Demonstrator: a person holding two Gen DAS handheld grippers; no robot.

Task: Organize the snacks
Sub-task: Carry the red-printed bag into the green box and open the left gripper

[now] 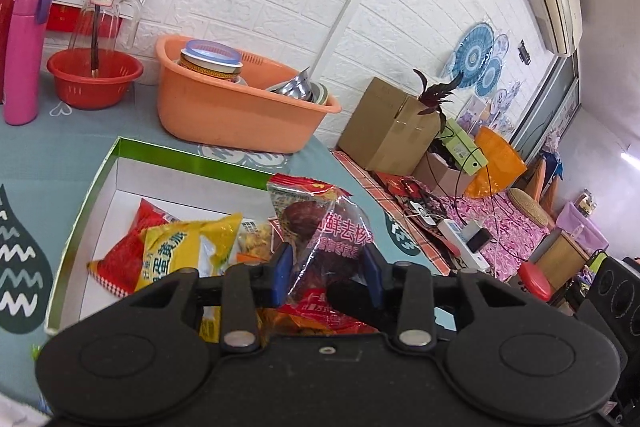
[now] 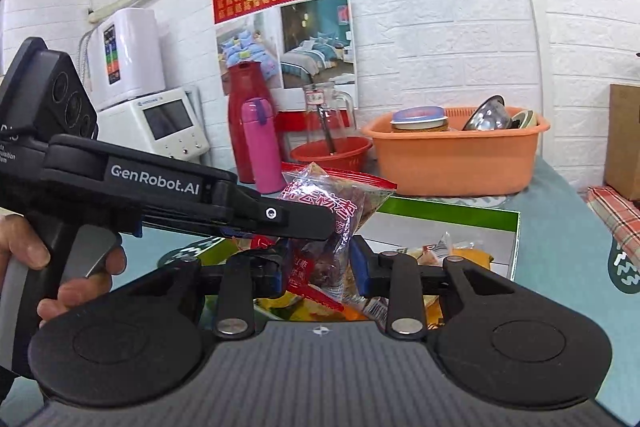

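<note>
A clear date snack packet with a red top and pink lettering (image 1: pixel 320 227) stands upright between the blue pads of my left gripper (image 1: pixel 326 269), above a green-rimmed white box (image 1: pixel 180 157). The same packet (image 2: pixel 326 223) also sits between the pads of my right gripper (image 2: pixel 320 269), with the left gripper (image 2: pixel 304 221) reaching in from the left and clamping it. Both grippers are shut on this packet. In the box lie a yellow packet (image 1: pixel 180 247), a red packet (image 1: pixel 132 251) and other snacks, partly hidden by the grippers.
An orange basin (image 1: pixel 224 107) with a tin and metal bowls stands behind the box. A red bowl (image 1: pixel 94 79), glass jug (image 1: pixel 106 15) and pink flask (image 1: pixel 24 55) stand at the back left. A cardboard box (image 1: pixel 384 127) and clutter lie off the table's right.
</note>
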